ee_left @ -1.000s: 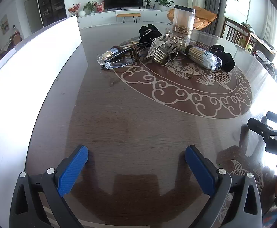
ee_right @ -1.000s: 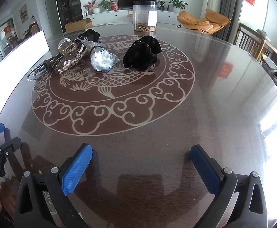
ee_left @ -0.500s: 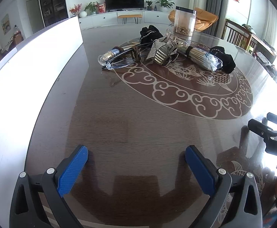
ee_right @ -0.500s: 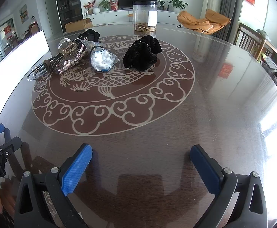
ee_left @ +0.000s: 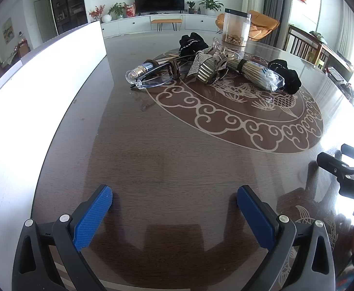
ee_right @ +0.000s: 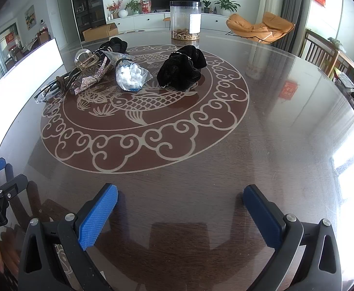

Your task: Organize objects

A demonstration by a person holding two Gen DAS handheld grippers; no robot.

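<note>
A heap of small objects lies at the far side of the round table: a small clear bottle [ee_left: 138, 74], clear glasses [ee_left: 155, 81], a rhinestone hair clip [ee_left: 204, 66], a bag of cotton swabs [ee_left: 261, 74] and black scrunchies [ee_left: 286, 76]. The right wrist view shows the swab bag [ee_right: 129, 76], a black scrunchie [ee_right: 180, 70] and the hair clip [ee_right: 89, 82]. My left gripper [ee_left: 174, 208] is open and holds nothing, low over bare table well short of the heap. My right gripper [ee_right: 180, 211] is also open with nothing between its fingers.
A white box wall [ee_left: 43, 77] runs along the table's left side. A tall clear jar [ee_right: 185, 20] stands at the table's far edge. The right gripper's body [ee_left: 346, 169] shows at the left view's right edge. Chairs stand beyond the table on the right.
The left wrist view has shifted slightly, so the heap sits a little lower and nearer in frame. The right gripper has not moved. Both stay open.
</note>
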